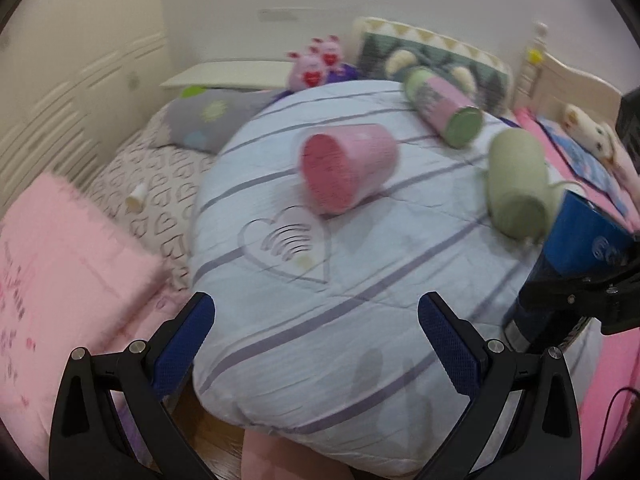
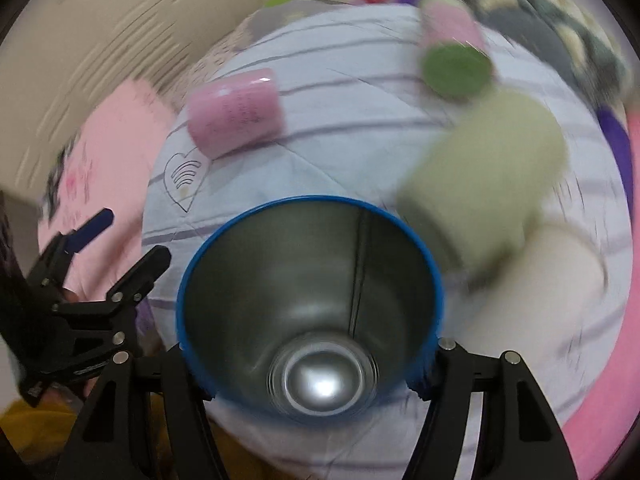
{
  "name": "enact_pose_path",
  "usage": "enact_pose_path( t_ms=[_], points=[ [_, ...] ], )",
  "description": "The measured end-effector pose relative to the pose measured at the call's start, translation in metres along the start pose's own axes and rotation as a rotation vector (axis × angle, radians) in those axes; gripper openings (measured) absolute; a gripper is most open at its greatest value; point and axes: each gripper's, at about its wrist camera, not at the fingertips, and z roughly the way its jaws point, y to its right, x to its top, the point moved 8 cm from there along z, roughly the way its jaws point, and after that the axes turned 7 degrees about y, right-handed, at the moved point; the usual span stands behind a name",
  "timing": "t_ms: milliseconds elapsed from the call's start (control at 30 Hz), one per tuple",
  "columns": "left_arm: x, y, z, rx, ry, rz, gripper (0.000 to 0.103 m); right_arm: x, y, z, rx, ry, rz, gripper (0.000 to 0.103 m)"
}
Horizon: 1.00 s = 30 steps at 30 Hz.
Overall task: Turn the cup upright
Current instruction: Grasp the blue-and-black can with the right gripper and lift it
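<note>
The blue cup [image 2: 310, 308] is pinched by the right claw [image 2: 312, 376] near its base, mouth toward the wrist cam, steel interior visible, above the striped quilt [image 1: 360, 340]. The left claw [image 1: 316, 320] is spread, empty. A pink cup [image 1: 348, 168] is seen on its side on the quilt; frames blurred.

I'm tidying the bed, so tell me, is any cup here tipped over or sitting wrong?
Yes. The pink cup lies on its side on the striped quilt, and so do the pale green cup and the pink-and-green cup. The blue cup is off the quilt, clamped in the right gripper.
</note>
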Motion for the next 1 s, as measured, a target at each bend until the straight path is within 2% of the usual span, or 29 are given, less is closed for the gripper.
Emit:
enact_pose_path(
  t_ms=[200, 333, 400, 467, 500, 567, 633, 700, 833, 1000],
  points=[
    [0.007, 0.024, 0.0, -0.106, -0.005, 0.107, 0.103, -0.036, 0.017, -0.015, 0.047, -0.016, 0.243, 0.067],
    [0.006, 0.034, -0.004, -0.15, 0.005, 0.156, 0.103, -0.054, 0.003, -0.022, 0.117, -0.062, 0.314, 0.067],
    [0.006, 0.036, -0.003, -0.145, 0.009, 0.166, 0.103, -0.06, 0.0, -0.018, 0.1, -0.109, 0.294, 0.068],
    [0.005, 0.037, 0.003, -0.139, -0.006, 0.169, 0.103, -0.062, 0.005, -0.007, 0.028, -0.151, 0.292, 0.068],
    [0.004, 0.038, 0.006, -0.14, -0.013, 0.17, 0.103, -0.06, 0.006, 0.0, 0.038, -0.153, 0.306, 0.069],
    [0.0, 0.039, 0.01, -0.141, -0.023, 0.177, 0.103, -0.055, 0.008, 0.004, 0.04, -0.131, 0.314, 0.069],
    [-0.003, 0.039, 0.015, -0.129, -0.035, 0.188, 0.103, -0.05, 0.012, 0.005, -0.035, -0.093, 0.275, 0.078],
    [-0.006, 0.04, 0.018, -0.128, -0.05, 0.188, 0.103, -0.049, 0.011, 0.007, -0.064, -0.061, 0.262, 0.079],
    [-0.006, 0.041, 0.018, -0.14, -0.053, 0.183, 0.103, -0.052, 0.007, 0.017, 0.016, -0.056, 0.311, 0.08],
    [-0.001, 0.042, 0.01, -0.137, -0.036, 0.178, 0.103, -0.06, -0.01, 0.028, 0.075, -0.06, 0.284, 0.08]
  ],
)
